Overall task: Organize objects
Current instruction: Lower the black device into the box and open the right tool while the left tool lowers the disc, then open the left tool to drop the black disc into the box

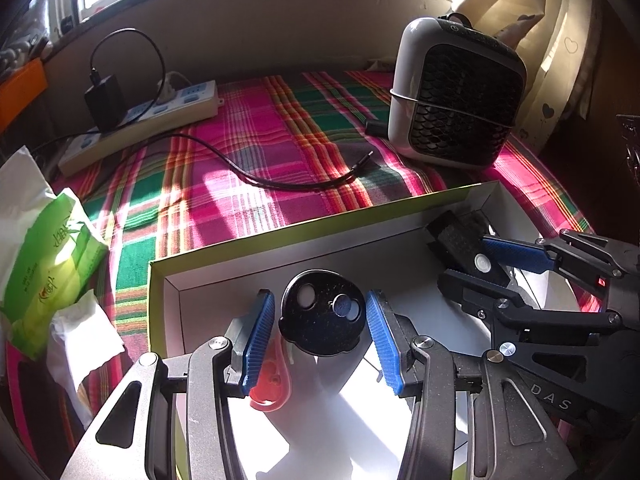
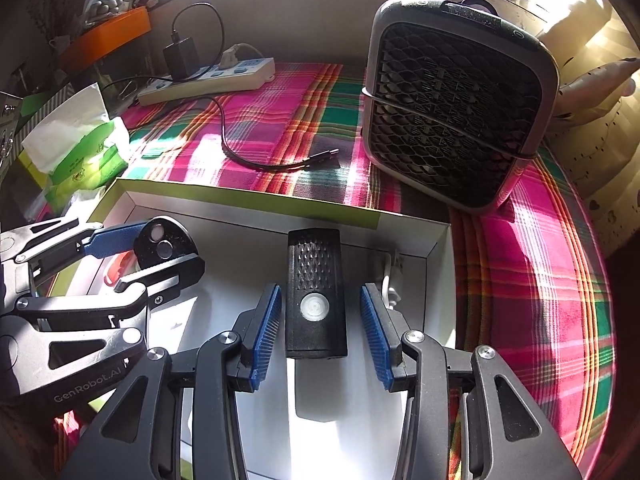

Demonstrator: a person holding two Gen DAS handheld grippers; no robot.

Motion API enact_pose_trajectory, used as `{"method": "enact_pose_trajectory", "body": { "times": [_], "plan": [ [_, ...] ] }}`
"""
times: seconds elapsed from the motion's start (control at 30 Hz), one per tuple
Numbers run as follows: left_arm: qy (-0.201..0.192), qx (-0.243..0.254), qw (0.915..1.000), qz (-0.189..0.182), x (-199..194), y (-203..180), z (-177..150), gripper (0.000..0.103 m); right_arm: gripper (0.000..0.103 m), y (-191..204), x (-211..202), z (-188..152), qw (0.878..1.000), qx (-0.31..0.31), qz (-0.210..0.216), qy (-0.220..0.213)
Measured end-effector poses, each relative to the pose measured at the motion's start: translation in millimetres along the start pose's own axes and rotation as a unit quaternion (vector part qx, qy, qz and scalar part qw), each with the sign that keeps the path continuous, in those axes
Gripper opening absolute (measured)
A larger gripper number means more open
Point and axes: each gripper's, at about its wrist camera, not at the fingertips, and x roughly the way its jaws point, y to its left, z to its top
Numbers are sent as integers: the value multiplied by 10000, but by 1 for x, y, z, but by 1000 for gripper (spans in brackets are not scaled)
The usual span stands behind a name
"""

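On the plaid cloth (image 1: 280, 120), a white box (image 1: 280, 236) holds a round black disc (image 1: 322, 312) between the left gripper (image 1: 320, 336)'s spread pads and a black flashlight (image 2: 316, 292) between the right gripper (image 2: 318, 332)'s wide pads, with a fan heater (image 2: 460, 112) behind.

A: My left gripper (image 1: 320, 336) has ribbed blue rubbery pads (image 1: 259, 342) on matt grey metal-looking arms. The round black disc (image 1: 322, 312)?

B: Speckled, slightly glossy plastic. The torch (image 2: 316, 292) is matt black with a knurled top.

A: The box (image 1: 280, 240) is smooth white card; the tablecloth (image 1: 256, 136) is woven plaid cloth.
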Motion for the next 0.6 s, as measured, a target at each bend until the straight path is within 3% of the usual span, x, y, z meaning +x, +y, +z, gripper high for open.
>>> {"method": "enact_pose_trajectory", "body": {
  "times": [0.6],
  "plan": [
    [-249, -173, 9995, 48, -27, 0, -13, 46, 48, 1, -19, -12, 9995, 172, 149, -206]
  ]
}}
